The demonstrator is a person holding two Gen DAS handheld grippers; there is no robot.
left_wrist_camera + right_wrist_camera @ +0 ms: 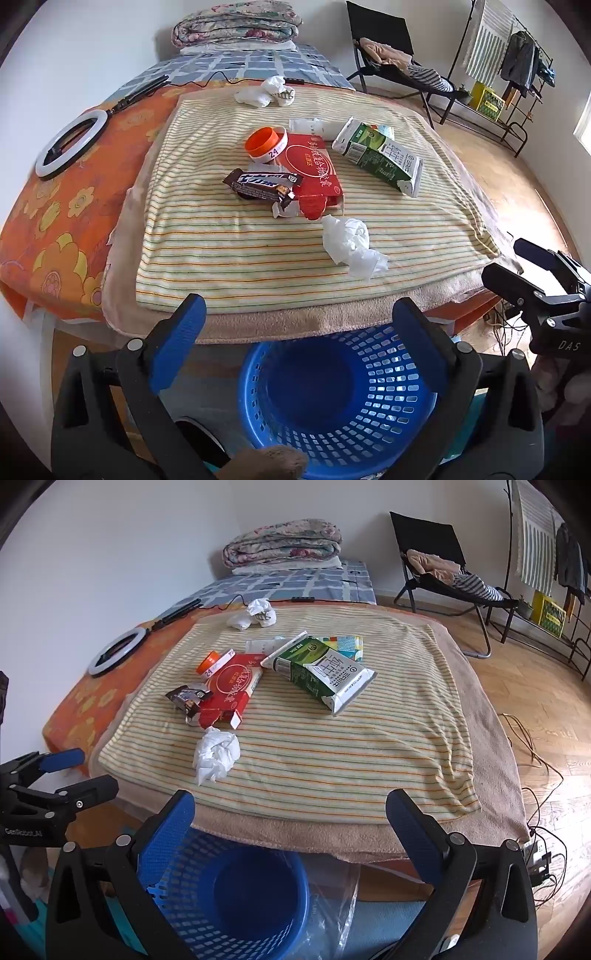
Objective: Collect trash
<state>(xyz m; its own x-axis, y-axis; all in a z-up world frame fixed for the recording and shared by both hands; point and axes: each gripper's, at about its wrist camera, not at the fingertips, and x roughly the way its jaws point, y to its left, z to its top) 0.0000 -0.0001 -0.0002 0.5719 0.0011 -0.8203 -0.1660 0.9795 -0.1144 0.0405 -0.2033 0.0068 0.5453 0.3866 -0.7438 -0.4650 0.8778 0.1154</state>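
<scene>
Trash: litter sits scattered across the striped towel [229, 240] spread over the bed, all of it still out on the cloth.
Nearest piece: crumpled white tissue [351, 243] lying close to the towel's front edge, apart from the rest.
Middle cluster: red carton [314, 173] lying flat with its end flap open; a chocolate bar wrapper [264, 184] touching its left side; an orange roll of tape [266, 142] at its far corner.
Right of cluster: green-and-white milk carton [380, 157] on its side, with a small colourful pack [345, 644] tucked behind it and a white tube [308, 125] beside that.
Far edge: more crumpled white paper [266, 92] up by the towel's back hem.
Basket: blue plastic basket [343, 402] on the floor right below the bed's front edge, nothing visible inside.
Left gripper [301, 328]: blue-padded jaws spread wide, nothing between them, hanging over the basket.
Right gripper [291, 819]: jaws spread just as wide, gripping nothing, angled down at the bed edge with the basket showing at lower left.
Around the bed: white ring light [72, 144] on the orange floral sheet [55, 221], folded quilt [236, 26] at the far end, black folding chair [439, 565] with clothes on the wooden floor.
</scene>
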